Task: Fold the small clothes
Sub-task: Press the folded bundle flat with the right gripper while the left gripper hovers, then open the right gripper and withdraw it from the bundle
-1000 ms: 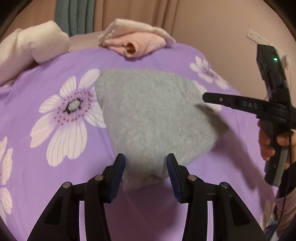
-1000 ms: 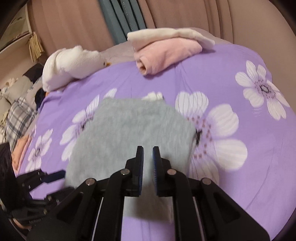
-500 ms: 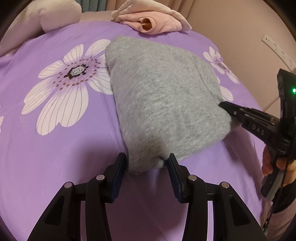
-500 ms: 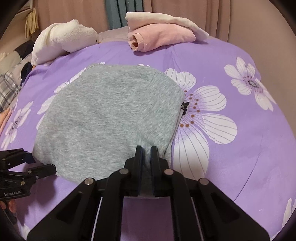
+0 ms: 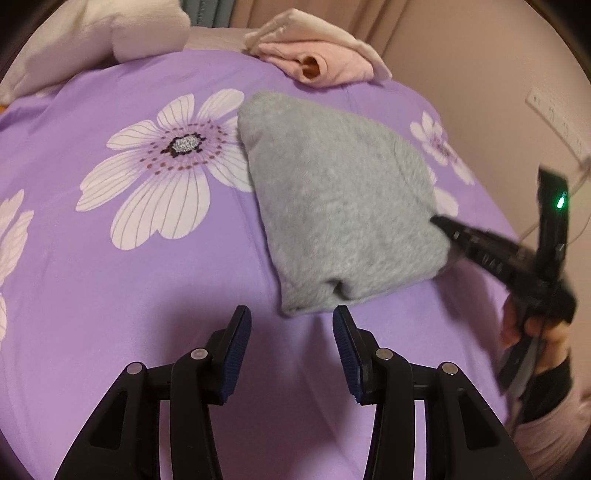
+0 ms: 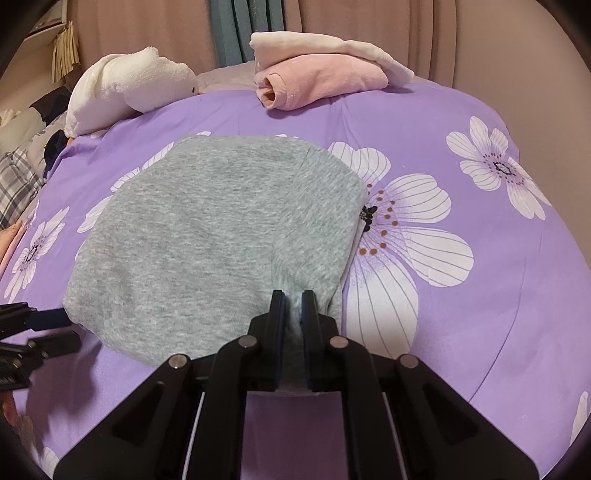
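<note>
The left gripper (image 5: 291,319) has backed off the grey garment (image 5: 343,206) – jaws parted, empty (right gripper (image 6: 293,301) pinches its corner); tugging could undo the fold.

A purple flowered bedspread (image 6: 480,314) is spread under everything. A white plush toy (image 6: 125,88) is laid at its far edge, before beige curtains (image 6: 147,33).
</note>
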{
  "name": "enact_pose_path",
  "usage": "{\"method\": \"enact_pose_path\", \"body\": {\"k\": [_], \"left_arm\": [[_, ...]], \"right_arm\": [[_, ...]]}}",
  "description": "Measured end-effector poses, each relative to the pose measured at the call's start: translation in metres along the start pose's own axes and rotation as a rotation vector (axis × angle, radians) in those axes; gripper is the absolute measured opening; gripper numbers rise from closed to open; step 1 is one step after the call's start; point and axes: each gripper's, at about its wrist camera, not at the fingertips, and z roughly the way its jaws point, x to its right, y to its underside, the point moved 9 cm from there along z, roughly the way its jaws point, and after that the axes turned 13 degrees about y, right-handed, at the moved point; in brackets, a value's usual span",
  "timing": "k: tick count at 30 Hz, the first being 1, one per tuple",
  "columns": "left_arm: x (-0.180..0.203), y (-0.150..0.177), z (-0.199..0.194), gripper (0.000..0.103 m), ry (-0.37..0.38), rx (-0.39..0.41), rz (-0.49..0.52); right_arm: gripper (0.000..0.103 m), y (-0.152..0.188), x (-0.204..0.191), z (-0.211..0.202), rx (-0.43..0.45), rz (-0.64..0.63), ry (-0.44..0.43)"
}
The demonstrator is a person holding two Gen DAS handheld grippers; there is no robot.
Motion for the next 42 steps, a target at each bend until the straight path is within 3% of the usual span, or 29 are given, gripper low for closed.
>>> {"method": "enact_pose_path", "body": {"k": [6,25,29,39,42], "left_arm": [[0.008,-0.013,-0.008,0.046,0.053,0.035,-0.036],[0.013,-0.015,-0.009,0.047,0.054,0.042,-0.044],[0.015,-0.014,-0.008,0.047,0.051,0.039,-0.040],[0.015,-0.012,-0.008,0.047,0.048,0.034,-0.051],[0.013,-0.011,-0.009,0.056,0.060,0.035,-0.071]], "right_arm": [[0.009,0.001,0.001,-0.004,0.009,-0.001,0.000],[0.014,0.006,0.008,-0.013,0.014,0.011,-0.001],[0.026,0.009,0.013,-0.013,0.005,0.025,-0.001],[0.029,0.012,0.016,-0.017,-0.001,0.034,0.006],[0.041,0.014,0.021,-0.023,0.008,0.028,0.041]]}}
